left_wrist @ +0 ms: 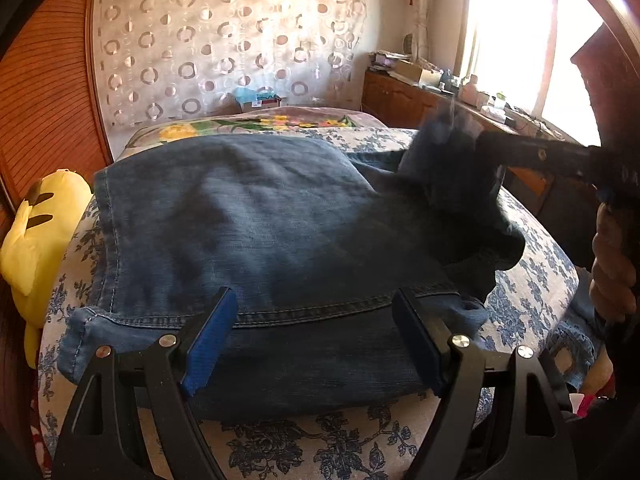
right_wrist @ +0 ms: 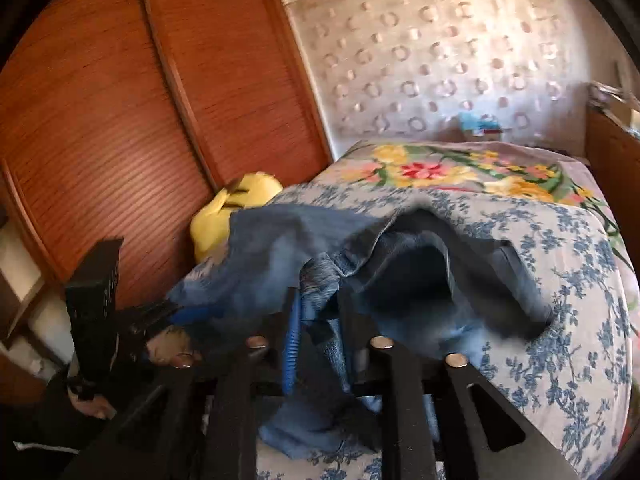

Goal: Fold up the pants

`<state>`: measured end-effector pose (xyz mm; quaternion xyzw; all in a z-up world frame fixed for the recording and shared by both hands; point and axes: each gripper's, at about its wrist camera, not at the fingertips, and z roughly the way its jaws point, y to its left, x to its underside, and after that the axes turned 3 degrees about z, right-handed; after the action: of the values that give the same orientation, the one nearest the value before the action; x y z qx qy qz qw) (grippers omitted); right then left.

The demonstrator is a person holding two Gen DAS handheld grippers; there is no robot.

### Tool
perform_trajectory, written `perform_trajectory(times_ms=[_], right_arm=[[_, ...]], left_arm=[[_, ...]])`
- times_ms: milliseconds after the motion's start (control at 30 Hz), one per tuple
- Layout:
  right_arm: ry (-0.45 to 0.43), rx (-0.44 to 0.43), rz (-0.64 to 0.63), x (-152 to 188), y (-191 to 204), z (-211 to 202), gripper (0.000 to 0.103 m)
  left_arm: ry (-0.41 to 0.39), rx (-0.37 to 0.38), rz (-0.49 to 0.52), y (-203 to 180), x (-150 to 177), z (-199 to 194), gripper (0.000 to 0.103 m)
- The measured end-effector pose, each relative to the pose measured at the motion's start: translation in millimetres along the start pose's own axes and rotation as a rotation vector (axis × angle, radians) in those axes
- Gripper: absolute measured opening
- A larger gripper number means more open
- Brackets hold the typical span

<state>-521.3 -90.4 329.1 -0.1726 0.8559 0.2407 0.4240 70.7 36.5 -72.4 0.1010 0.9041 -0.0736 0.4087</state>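
Blue denim pants (left_wrist: 272, 224) lie on the bed, partly folded, with a hem edge across the near side. My left gripper (left_wrist: 316, 308) is open; its blue-padded fingers (left_wrist: 212, 332) straddle the near hem just above the fabric and hold nothing. My right gripper (right_wrist: 316, 312) is shut on a bunched edge of the pants (right_wrist: 320, 280) and holds it lifted off the bed, so the cloth drapes and gapes behind it. In the left wrist view the right gripper (left_wrist: 472, 152) shows at the right, blurred, with the lifted denim hanging from it.
The bed has a blue floral sheet (left_wrist: 340, 440) and a bright flowered blanket (right_wrist: 440, 172) farther back. A yellow plush toy (left_wrist: 36, 232) lies at the bed's left edge by the wooden wardrobe doors (right_wrist: 120, 120). A cluttered wooden cabinet (left_wrist: 420, 96) stands under the window at right.
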Motion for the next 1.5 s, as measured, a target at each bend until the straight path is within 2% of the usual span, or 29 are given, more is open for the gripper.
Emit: perform_trajectory(times_ms=[33,67,167,300,467,600,833,1100,1267,1367,1500], right_arm=[[-0.006,0.013,0.0,0.3,-4.0,-1.3,0.04],[-0.011,0.019,0.005,-0.9,-7.8,-2.5,0.044],[-0.026,0.053,0.028,2.3,-18.1,-9.0,0.044],[-0.032,0.175,0.027,9.9,-25.9,-11.4,0.044],[0.017,0.241,0.079,29.0,-52.8,1.6,0.046],[0.083,0.287,0.119,29.4,-72.4,29.6,0.046],[0.167,0.313,0.11,35.7,-78.6,60.4,0.046],[0.135,0.284,0.108,40.4,-83.0,63.5,0.046],[0.114,0.287,0.108,46.1,-84.3,57.3,0.032],[0.09,0.292,0.114,50.4,-84.8,49.7,0.013],[0.065,0.285,0.104,54.0,-82.0,40.2,0.009]], left_arm=[[-0.001,0.002,0.0,-0.7,0.1,0.7,0.08],[-0.001,0.005,0.0,-1.0,-0.2,1.7,0.08],[0.0,0.017,0.004,-1.7,-0.9,3.2,0.08],[0.008,0.039,0.021,-7.5,-4.5,9.6,0.08],[0.009,0.079,0.047,-19.5,-12.7,14.9,0.08],[0.019,0.111,0.066,-30.1,-16.9,20.5,0.08],[0.055,0.165,0.096,-44.8,-18.5,31.5,0.072],[0.102,0.159,0.107,-51.5,-13.6,43.4,0.055],[0.107,0.147,0.121,-56.9,-17.7,45.5,0.043],[0.106,0.149,0.128,-59.5,-18.8,46.3,0.034],[0.07,0.149,0.125,-61.2,-21.7,38.5,0.022]])
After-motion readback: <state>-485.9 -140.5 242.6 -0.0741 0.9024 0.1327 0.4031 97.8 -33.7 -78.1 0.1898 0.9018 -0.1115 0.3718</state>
